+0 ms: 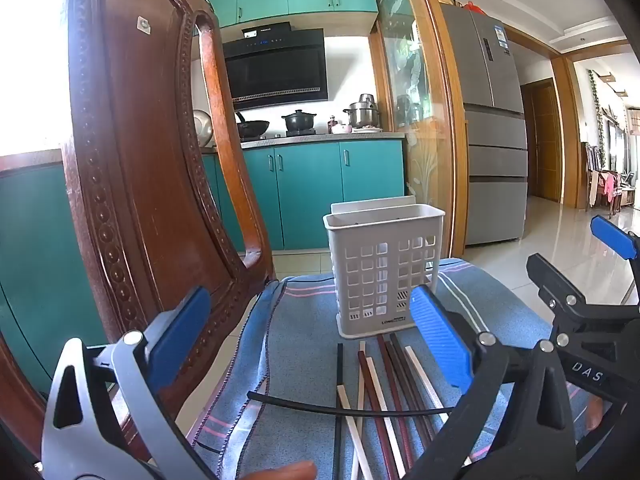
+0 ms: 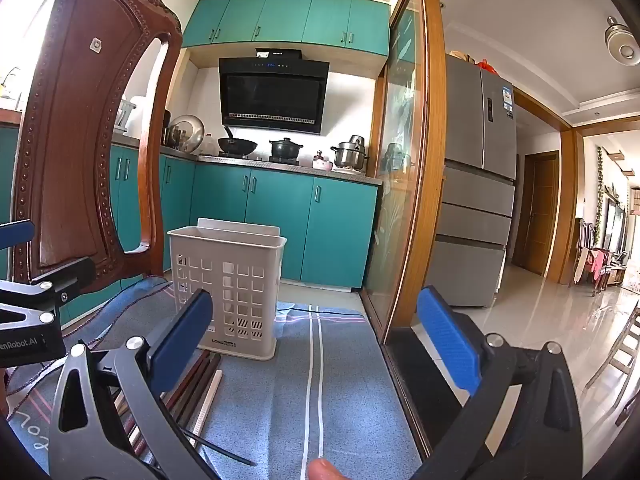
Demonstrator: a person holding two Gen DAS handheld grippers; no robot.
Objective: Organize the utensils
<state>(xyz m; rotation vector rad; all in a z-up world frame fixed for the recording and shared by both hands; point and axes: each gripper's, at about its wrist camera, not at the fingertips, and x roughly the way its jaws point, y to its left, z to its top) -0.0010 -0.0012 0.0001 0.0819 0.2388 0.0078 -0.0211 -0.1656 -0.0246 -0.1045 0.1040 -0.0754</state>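
Since both tongs, left (image 1: 312, 344) and right (image 2: 316, 344), are wide and hold nothing, grabbing the crossed sticks (image 1: 384, 392) could bump the near basket (image 1: 380, 272) over.

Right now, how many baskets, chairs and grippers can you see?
basket: 1
chair: 1
grippers: 2, the left gripper and the right gripper, both open
total: 4

chopsticks (image 1: 380, 408): near ends cut off at frame bottom | holder (image 1: 380, 272): interior hidden
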